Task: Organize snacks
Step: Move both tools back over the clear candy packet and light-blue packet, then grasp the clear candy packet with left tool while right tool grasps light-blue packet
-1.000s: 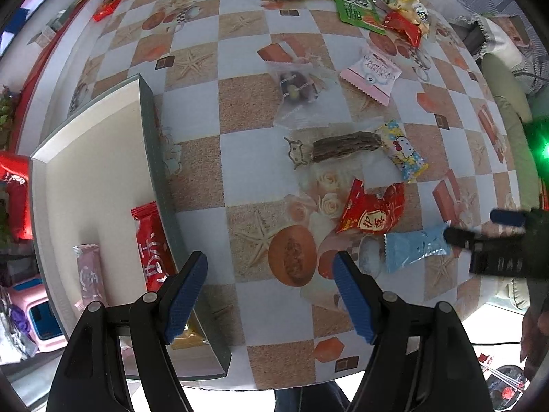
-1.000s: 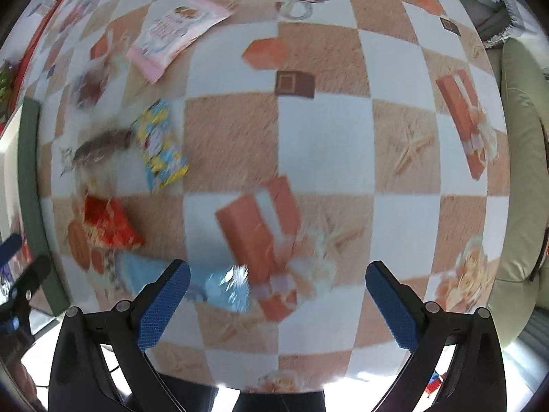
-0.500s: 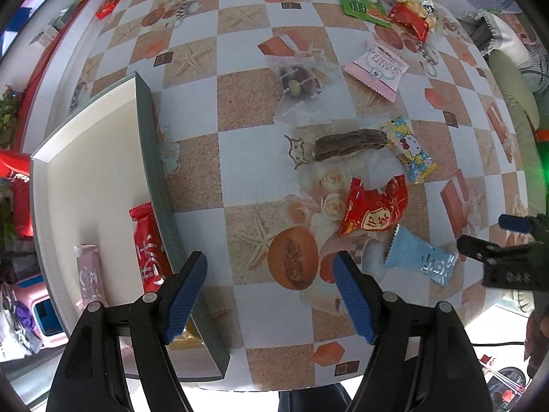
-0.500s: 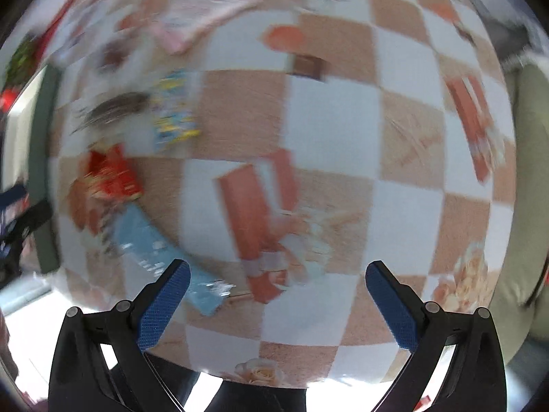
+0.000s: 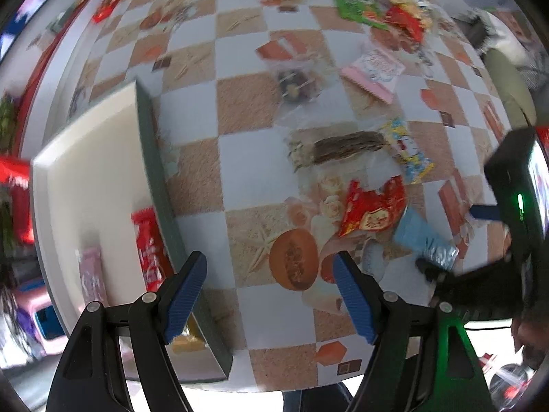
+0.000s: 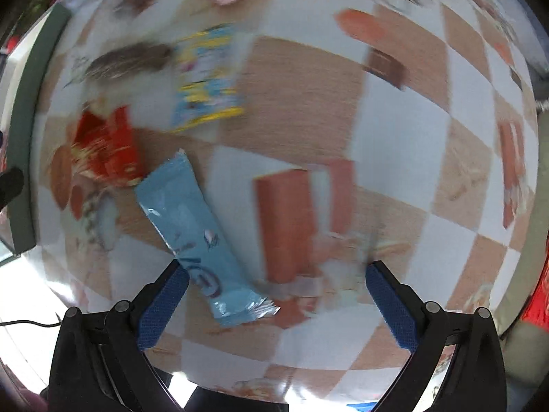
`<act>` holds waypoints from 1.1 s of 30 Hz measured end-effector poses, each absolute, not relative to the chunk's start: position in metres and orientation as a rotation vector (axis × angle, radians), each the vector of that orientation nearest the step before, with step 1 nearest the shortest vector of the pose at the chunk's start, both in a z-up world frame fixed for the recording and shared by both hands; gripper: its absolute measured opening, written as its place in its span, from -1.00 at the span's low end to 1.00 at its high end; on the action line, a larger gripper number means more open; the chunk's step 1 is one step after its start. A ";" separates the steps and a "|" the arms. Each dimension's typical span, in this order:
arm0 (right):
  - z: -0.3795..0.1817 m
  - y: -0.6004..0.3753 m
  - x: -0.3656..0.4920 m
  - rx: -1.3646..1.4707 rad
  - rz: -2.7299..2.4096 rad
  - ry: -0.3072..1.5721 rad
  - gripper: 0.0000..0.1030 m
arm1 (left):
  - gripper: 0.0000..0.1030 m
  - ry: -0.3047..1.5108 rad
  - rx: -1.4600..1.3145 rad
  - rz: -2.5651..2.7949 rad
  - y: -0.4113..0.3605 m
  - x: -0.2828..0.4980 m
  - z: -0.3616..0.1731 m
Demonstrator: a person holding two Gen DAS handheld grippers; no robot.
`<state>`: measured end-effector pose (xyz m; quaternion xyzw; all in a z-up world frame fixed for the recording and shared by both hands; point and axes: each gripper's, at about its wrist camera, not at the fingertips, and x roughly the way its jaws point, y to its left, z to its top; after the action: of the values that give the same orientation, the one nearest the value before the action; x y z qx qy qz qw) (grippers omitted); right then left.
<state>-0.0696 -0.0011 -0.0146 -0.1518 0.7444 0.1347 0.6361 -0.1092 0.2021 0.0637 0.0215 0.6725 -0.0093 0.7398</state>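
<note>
We see a white tray (image 5: 89, 178) with a grey-green wall on the checkered tabletop (image 5: 247, 178); it holds a red packet (image 5: 149, 250), a pink one (image 5: 92, 276) and something yellowish (partly hidden). Both hand-held grippers, left (image 5: 269, 290) and right (image 6: 276, 297), stand apart and empty, the right above a light-blue snack bar (image 6: 195, 233).

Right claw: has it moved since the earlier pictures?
Yes. In the left wrist view the right claw has closed in toward the red packet and now straddles the blue packet, open.
</note>
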 end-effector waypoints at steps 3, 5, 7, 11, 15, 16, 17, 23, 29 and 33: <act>-0.013 -0.006 -0.068 -0.370 0.319 1.708 1.00 | 0.54 1.445 0.112 -0.061 0.190 -0.098 0.067; -0.012 -0.006 -0.067 -0.362 0.312 1.716 1.00 | 0.54 1.430 0.113 -0.053 0.188 -0.083 0.068; -0.012 0.001 -0.064 -0.355 0.307 1.715 1.00 | 0.54 1.423 0.053 -0.035 0.193 -0.062 0.069; -0.016 0.011 -0.060 -0.347 0.309 1.688 1.00 | 0.54 1.445 -0.066 0.008 0.200 -0.017 0.057; -0.010 0.013 -0.070 -0.342 0.314 1.666 1.00 | 0.54 1.489 -0.077 0.021 0.195 0.012 0.035; -0.009 0.010 -0.075 -0.342 0.313 1.665 1.00 | 0.54 1.500 -0.076 0.033 0.194 0.017 0.029; -0.008 0.009 -0.077 -0.342 0.314 1.664 1.00 | 0.54 1.516 -0.083 0.042 0.194 0.021 0.023; -0.005 0.015 -0.078 -0.437 0.384 1.675 1.00 | 0.57 1.531 -0.074 0.061 0.188 0.030 0.008; -0.001 0.036 -0.085 -0.533 0.479 1.660 0.96 | 0.50 1.522 -0.082 0.069 0.184 0.031 0.008; 0.014 0.041 -0.093 -0.553 0.498 1.624 0.03 | -0.33 1.501 -0.052 0.038 0.178 0.028 0.016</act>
<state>-0.0934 0.0407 0.0138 -0.2413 0.7084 0.2172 0.6267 0.0283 0.1779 0.0164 -0.0238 0.6819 0.0173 0.7308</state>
